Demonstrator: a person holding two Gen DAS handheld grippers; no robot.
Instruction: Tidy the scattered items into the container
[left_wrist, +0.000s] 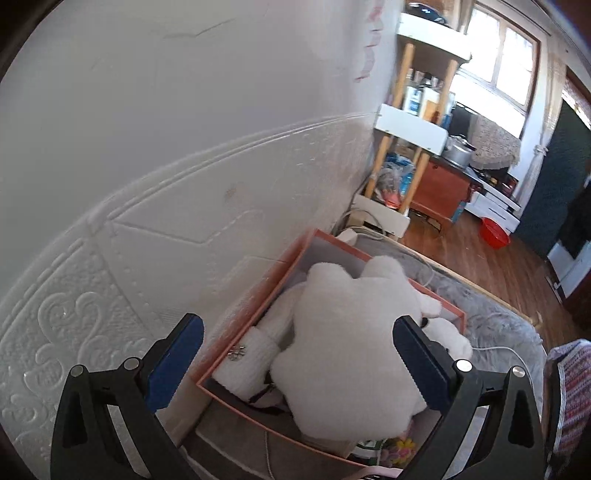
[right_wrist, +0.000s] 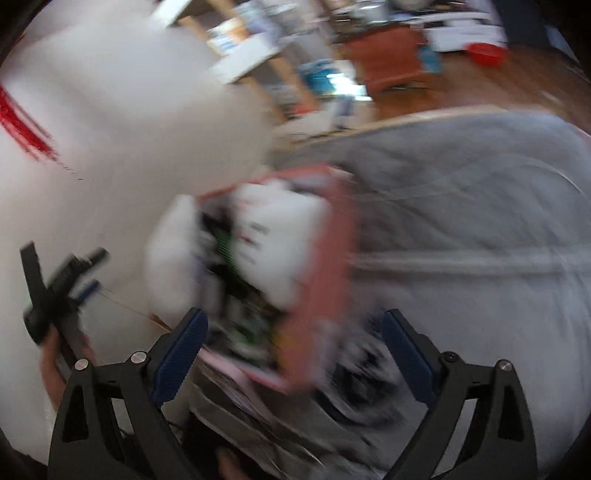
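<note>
An orange-rimmed box (left_wrist: 255, 295) sits on a grey bed against the white wall. A big white plush toy (left_wrist: 351, 332) fills most of it, beside a white knitted item (left_wrist: 251, 358) with a metal clasp. Small colourful items (left_wrist: 402, 448) show at the box's near corner. My left gripper (left_wrist: 295, 354) is open and empty, hovering just above the box. In the blurred right wrist view the box (right_wrist: 317, 280) with the white plush (right_wrist: 280, 236) lies ahead. My right gripper (right_wrist: 291, 350) is open and empty above its near end. The left gripper's body (right_wrist: 55, 291) shows at left.
The grey blanket (right_wrist: 480, 229) covers the bed to the right, with a white cable (left_wrist: 495, 349) across it. A wooden shelf unit (left_wrist: 406, 122) stands past the bed's end. A red basin (left_wrist: 495, 232) sits on the wood floor. A striped cloth (left_wrist: 572, 391) lies at the right edge.
</note>
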